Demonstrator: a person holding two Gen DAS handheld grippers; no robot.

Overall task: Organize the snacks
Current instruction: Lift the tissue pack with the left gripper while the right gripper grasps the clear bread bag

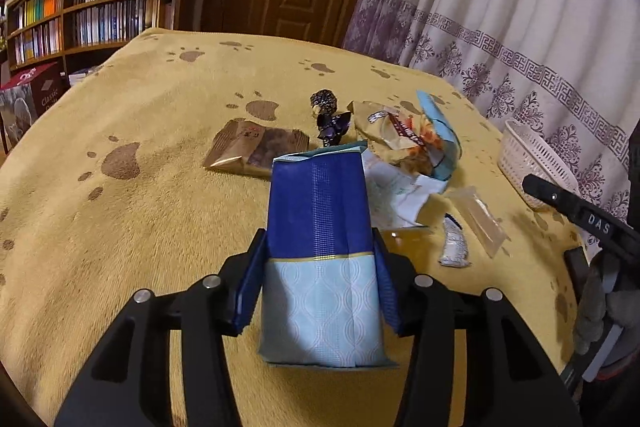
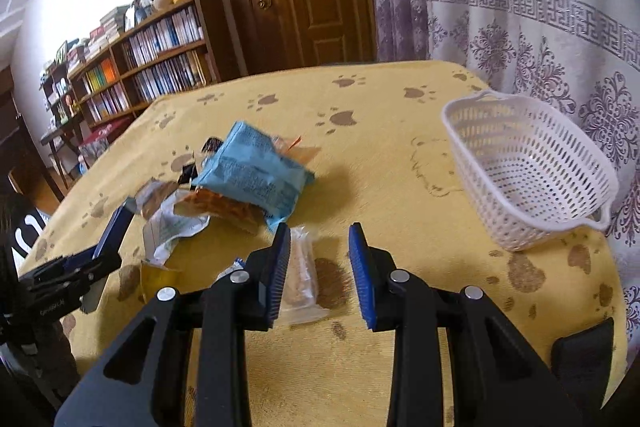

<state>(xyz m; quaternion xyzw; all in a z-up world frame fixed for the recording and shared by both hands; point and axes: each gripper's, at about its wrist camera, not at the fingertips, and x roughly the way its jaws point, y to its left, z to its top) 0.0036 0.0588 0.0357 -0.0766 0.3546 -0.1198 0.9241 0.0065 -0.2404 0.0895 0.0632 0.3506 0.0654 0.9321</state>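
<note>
1. The flat brown foil snack packet (image 1: 256, 151) lies alone on the left of the pile, on the yellow blanket with brown paw prints (image 1: 140, 115). It looks thin and light, with a smooth, probably slippery skin. I would take it by a sealed short edge.
2. The left gripper (image 1: 320, 267) holds the dark blue and pale blue paper-like pouch (image 1: 320, 259) between its two blue pads, at about the middle of its length. The pouch keeps its shape in the grip, so I judge it rather stiff but light. The sides could crease if pressed harder.
3. Behind it lies the heap of crinkled wrappers, with a light blue plastic bag (image 2: 256, 175) on top. These look soft and puffy, and the contents may be brittle. A hold on a seam seems safer than on the belly.
4. The small clear plastic sachet (image 2: 300, 275) lies just beyond the right gripper (image 2: 320, 275), which is empty, with its jaws narrow and a clear gap between them. The sachet is flat and thin, and hard to lift from the soft blanket.
5. The white perforated plastic basket (image 2: 528, 179) stands on the right, empty and a little tilted. It is probably the place for the snacks.
</note>
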